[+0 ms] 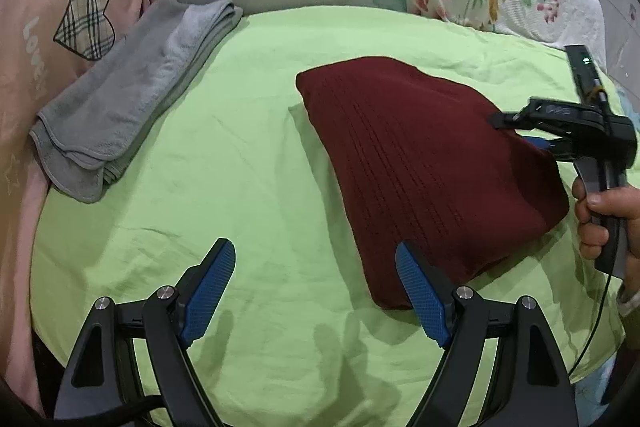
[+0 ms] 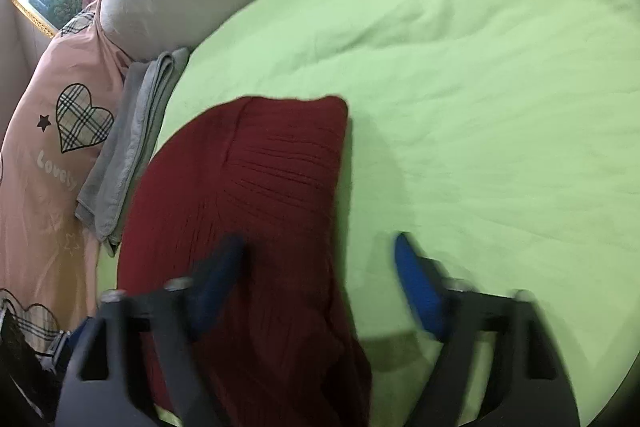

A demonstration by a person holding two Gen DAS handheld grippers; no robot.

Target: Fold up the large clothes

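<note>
Figure: Folded maroon garment [image 1: 420,155] lying on the green bed sheet [image 1: 248,147], seen from 2 wrist cameras. The left gripper [image 1: 314,247] hovers at the garment's near corner, jaws spread wide and empty; 1 blue pad stands just beside the garment's edge. The right gripper [image 2: 318,239], held by a hand [image 1: 600,219], sits at the garment's opposite edge, jaws spread, with 1 finger over the cloth and the other over bare sheet. A folded grey towel [image 1: 132,95] lies well apart from the garment, on the far side from the right gripper.
</note>
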